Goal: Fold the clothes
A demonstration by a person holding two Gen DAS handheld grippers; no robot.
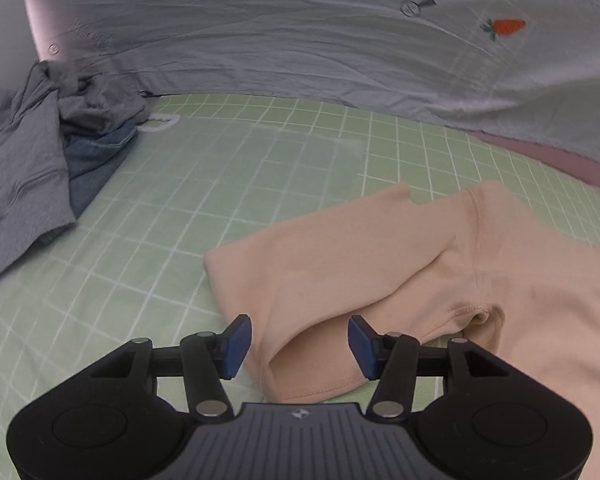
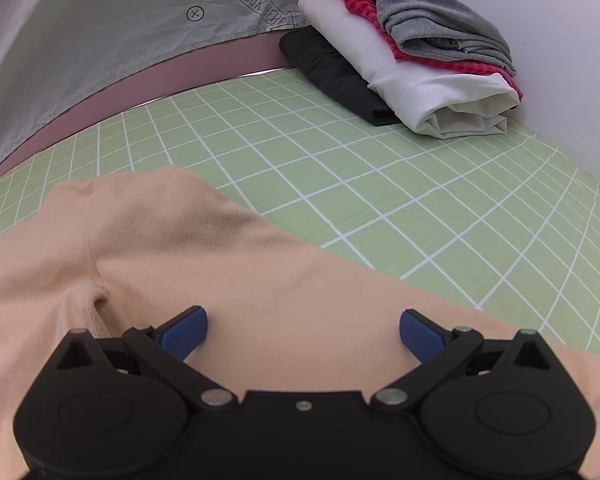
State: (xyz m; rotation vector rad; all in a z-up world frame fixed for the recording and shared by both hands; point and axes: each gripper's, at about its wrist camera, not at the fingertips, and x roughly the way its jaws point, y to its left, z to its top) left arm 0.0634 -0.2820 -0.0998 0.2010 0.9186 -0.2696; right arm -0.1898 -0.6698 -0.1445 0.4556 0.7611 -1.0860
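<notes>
A peach long-sleeved top (image 1: 420, 264) lies on the green checked bed sheet (image 1: 220, 184). In the left wrist view one sleeve is folded across the body, its cuff end near me. My left gripper (image 1: 298, 344) is open, its blue pads on either side of the sleeve's cuff, holding nothing. In the right wrist view the same top (image 2: 204, 248) fills the lower left. My right gripper (image 2: 303, 330) is open wide just above the fabric, empty.
A heap of unfolded grey and blue clothes (image 1: 40, 152) lies at the left. A stack of folded clothes (image 2: 412, 56), black, white, red and grey, stands at the far right by the wall. A grey printed sheet (image 1: 300, 40) hangs behind the bed.
</notes>
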